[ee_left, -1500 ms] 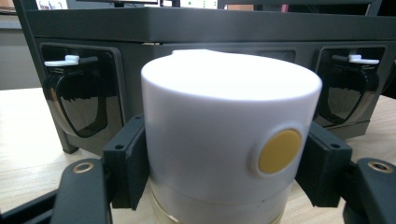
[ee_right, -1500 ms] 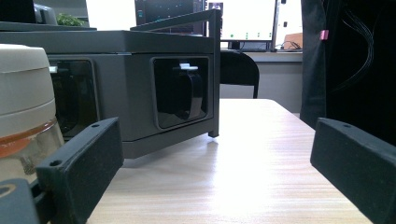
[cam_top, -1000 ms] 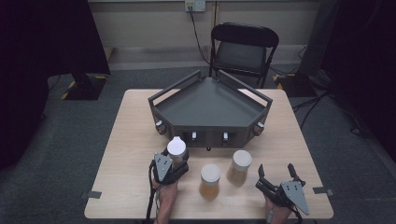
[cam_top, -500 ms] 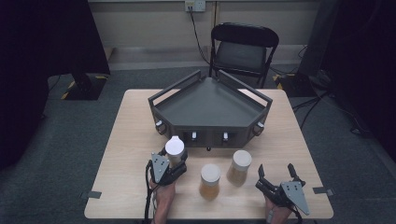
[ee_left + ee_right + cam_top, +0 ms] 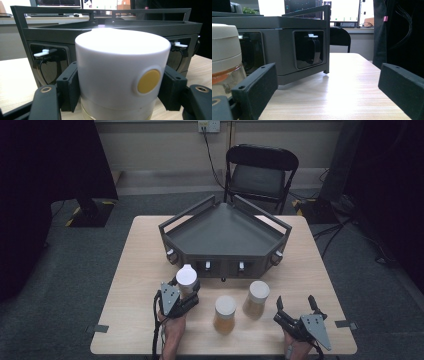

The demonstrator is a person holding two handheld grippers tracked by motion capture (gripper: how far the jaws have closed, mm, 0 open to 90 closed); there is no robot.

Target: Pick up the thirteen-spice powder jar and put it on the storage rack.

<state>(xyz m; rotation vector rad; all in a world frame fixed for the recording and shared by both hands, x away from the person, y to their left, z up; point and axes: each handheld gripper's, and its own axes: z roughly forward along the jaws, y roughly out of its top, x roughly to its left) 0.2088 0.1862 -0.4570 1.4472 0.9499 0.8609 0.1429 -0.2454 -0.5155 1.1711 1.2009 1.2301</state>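
Note:
A jar with a white cap stands on the wooden table just in front of the dark grey angular tray. My left gripper is shut on this jar. In the left gripper view the black pads press both sides of the cap, which bears a yellow dot. Two more capped jars with amber contents stand to the right, one nearer me and one closer to the tray. My right gripper rests near the table's front right, open and holding nothing. One jar shows at its left.
The tray's front wall has recessed windows with small white latches. A folding chair stands behind the table. Bare tabletop lies left of the tray and at the right side.
The left gripper with its jar has drifted very slightly to the left. The right gripper and the other two jars have stayed put.

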